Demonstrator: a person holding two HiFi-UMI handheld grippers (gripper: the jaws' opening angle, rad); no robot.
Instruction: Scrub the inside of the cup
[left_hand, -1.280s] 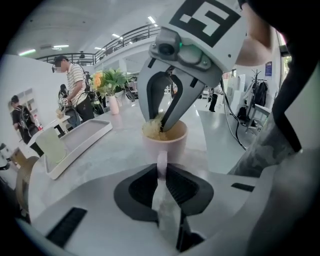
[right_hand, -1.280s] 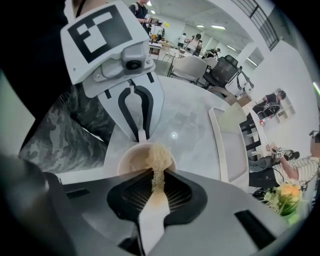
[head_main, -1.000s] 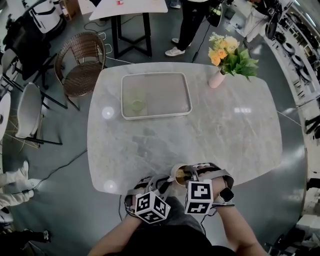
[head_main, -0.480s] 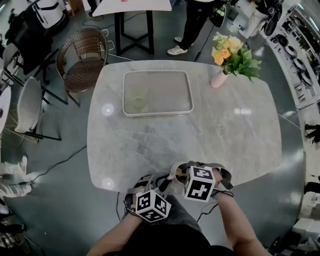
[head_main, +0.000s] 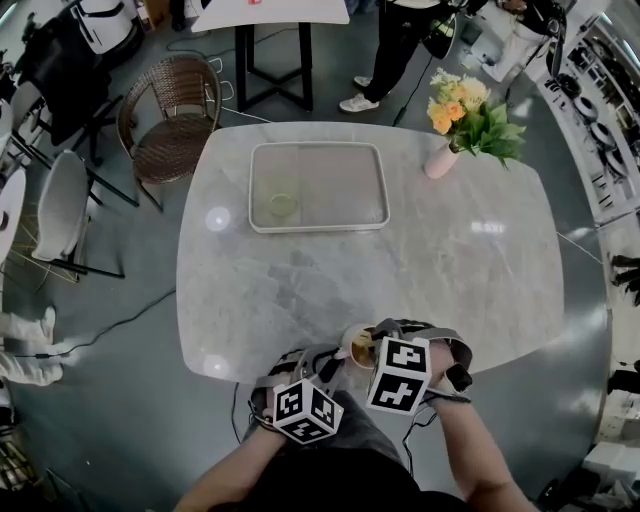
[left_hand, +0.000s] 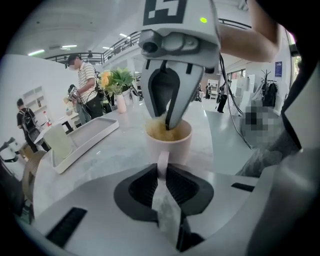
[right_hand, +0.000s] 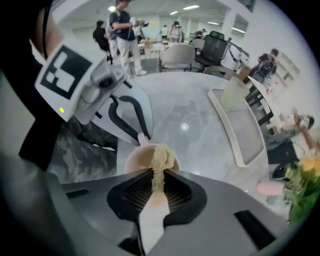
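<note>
A pale pink cup (head_main: 356, 346) stands at the table's near edge. My left gripper (head_main: 335, 362) is shut on the cup's handle (left_hand: 163, 162), which sits upright between its jaws in the left gripper view. My right gripper (head_main: 368, 352) points straight down over the cup's mouth and is shut on a tan sponge (right_hand: 159, 162). The sponge reaches down into the cup (right_hand: 134, 159) and fills much of its inside. In the left gripper view the right gripper (left_hand: 171, 117) dips into the cup (left_hand: 170, 142) from above. The cup's bottom is hidden.
A white tray (head_main: 318, 226) lies at the table's far middle with a clear greenish glass (head_main: 283, 205) in it. A pink vase of flowers (head_main: 440, 160) stands far right. A wicker chair (head_main: 170, 110) and a standing person (head_main: 385, 50) are beyond the table.
The right gripper has rolled a little over the cup, its marker cube shifting slightly. The left gripper and the cup have stayed where they were.
</note>
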